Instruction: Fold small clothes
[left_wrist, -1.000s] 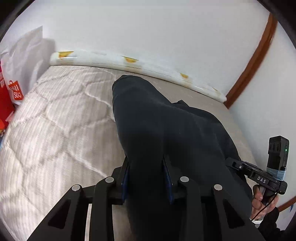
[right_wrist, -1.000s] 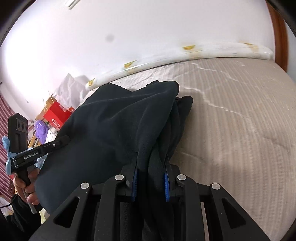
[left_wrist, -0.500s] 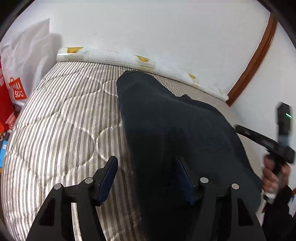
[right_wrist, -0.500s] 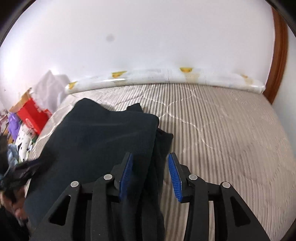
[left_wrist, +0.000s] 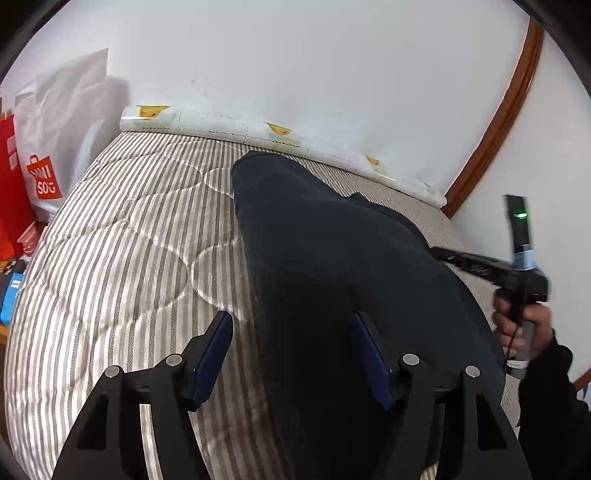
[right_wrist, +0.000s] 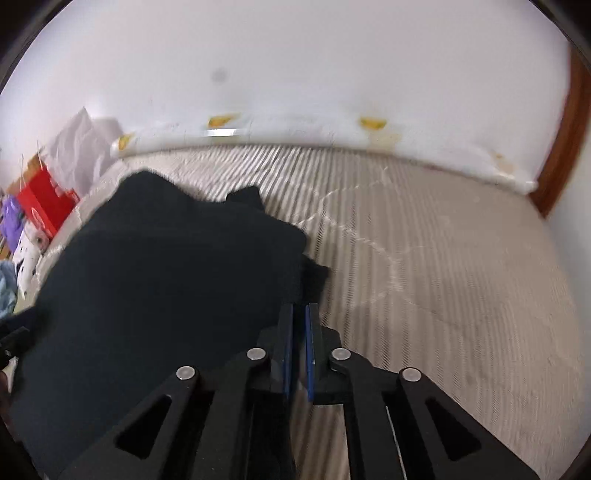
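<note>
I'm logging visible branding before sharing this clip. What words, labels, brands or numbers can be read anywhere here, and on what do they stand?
"MINI SOU", partly creased, in white on an orange bag-shaped logo on the white shopping bag beside the bed.
Red bag: pale label patches, too small to read.
Blue box at the left edge: white marks, unreadable.
Red box in the right wrist view: white markings, blurred.
No other text is readable.

Folded garment (left_wrist: 332, 258) lies on the bed (left_wrist: 122, 251), lengthwise toward the wall (left_wrist: 314, 66). Padded roll (left_wrist: 229, 123) lines bed's far edge. Bags (left_wrist: 55, 155) stand off bed's left side.
</note>
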